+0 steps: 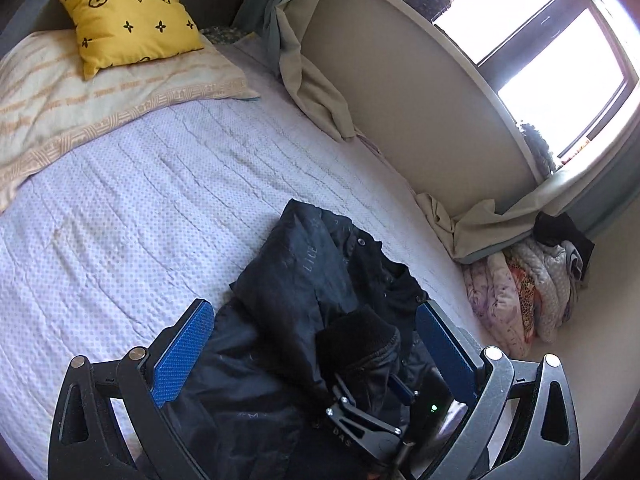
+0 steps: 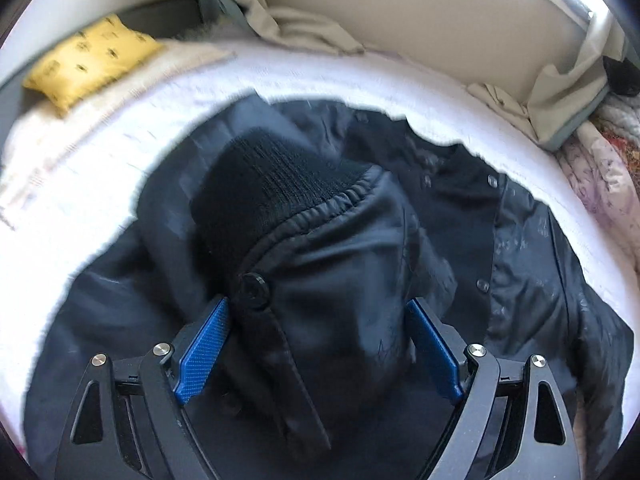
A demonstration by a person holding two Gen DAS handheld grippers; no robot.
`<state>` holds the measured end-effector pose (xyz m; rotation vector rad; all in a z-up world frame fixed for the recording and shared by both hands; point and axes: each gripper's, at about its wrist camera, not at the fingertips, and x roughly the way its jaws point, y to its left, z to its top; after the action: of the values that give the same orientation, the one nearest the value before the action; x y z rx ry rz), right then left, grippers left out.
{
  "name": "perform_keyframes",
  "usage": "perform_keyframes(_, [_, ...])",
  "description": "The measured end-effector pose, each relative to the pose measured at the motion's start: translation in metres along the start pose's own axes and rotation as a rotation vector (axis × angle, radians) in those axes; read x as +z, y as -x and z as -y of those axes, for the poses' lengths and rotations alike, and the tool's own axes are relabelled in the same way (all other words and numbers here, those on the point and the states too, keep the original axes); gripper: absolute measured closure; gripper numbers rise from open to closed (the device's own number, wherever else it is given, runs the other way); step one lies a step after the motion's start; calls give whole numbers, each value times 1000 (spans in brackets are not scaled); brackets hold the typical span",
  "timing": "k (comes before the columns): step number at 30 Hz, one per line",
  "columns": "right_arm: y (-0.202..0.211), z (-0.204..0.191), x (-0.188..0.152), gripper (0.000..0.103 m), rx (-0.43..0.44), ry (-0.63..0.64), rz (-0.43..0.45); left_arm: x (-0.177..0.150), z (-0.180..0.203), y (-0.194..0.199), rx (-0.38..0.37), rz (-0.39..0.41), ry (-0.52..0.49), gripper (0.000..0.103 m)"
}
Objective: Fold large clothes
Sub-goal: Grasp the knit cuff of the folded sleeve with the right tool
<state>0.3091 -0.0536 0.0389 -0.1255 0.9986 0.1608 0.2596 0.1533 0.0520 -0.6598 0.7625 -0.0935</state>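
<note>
Both claws I run stand spread: right gripper [image 2: 316,344] straddles the ribbed-cuffed sleeve [image 2: 280,196] of the one black glossy snap-front jacket [image 2: 520,280] without pinching, left gripper [image 1: 312,344] hangs over it. One yellow patterned cushion [image 1: 128,20] lies far beyond the jacket; bare white quilted bedspread [image 1: 140,200] between them.

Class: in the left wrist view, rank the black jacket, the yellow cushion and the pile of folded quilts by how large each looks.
1. black jacket, though its nearness to the camera enlarges it.
2. yellow cushion.
3. pile of folded quilts, partly cut off by the bed edge, so close to the cushion.
</note>
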Motion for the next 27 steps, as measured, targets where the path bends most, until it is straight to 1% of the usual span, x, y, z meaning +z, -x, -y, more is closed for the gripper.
perform_keyframes(1, [-5, 3, 0, 28, -5, -23, 1, 1, 0, 1, 3, 1, -2, 0])
perform_keyframes(2, [-6, 7, 0, 33, -5, -48, 12, 1, 1, 1, 5, 2, -5, 0])
perform_keyframes(4, [-3, 22, -1, 55, 0, -112, 29, -1, 2, 1, 12, 1, -12, 0])
perform_keyframes(7, [9, 54, -6, 65, 54, -248, 69, -3, 5, -1, 28, -2, -25, 0])
perform_keyframes(9, [21, 79, -17, 66, 95, -350, 100, -4, 7, -2, 39, -4, -35, 0])
perform_keyframes(12, [37, 112, -41, 65, 165, -483, 116, -7, 10, -4, 50, -10, -43, 0])
perform_keyframes(13, [40, 120, -49, 63, 192, -515, 109, -8, 11, -6, 52, -13, -47, 0])
perform_keyframes(14, [44, 132, -65, 58, 236, -570, 92, -9, 12, -7, 55, -19, -52, 0])
perform_keyframes(15, [46, 138, -75, 45, 263, -601, 78, -11, 12, -9, 59, -24, -57, 0])
perform_keyframes(16, [49, 144, -87, 37, 293, -630, 57, -11, 14, -10, 64, -28, -62, 0])
perform_keyframes(17, [53, 150, -103, 33, 337, -654, 29, -13, 15, -12, 69, -32, -69, 0])
perform_keyframes(20, [63, 165, -135, 30, 440, -689, -5, -17, 19, -17, 91, -44, -93, 0])
perform_keyframes(21, [67, 168, -143, 27, 459, -703, -10, -18, 19, -19, 99, -47, -99, 0])
perform_keyframes(23, [72, 186, -158, 25, 504, -777, -16, -20, 21, -21, 110, -53, -104, 0])
perform_keyframes(24, [71, 191, -162, 25, 521, -804, -22, -21, 21, -23, 113, -58, -105, 0])
perform_keyframes(25, [68, 201, -165, 25, 557, -851, -28, -21, 22, -25, 116, -62, -107, 0])
perform_keyframes(27, [60, 216, -166, 25, 602, -921, -39, -23, 24, -28, 119, -70, -111, 0])
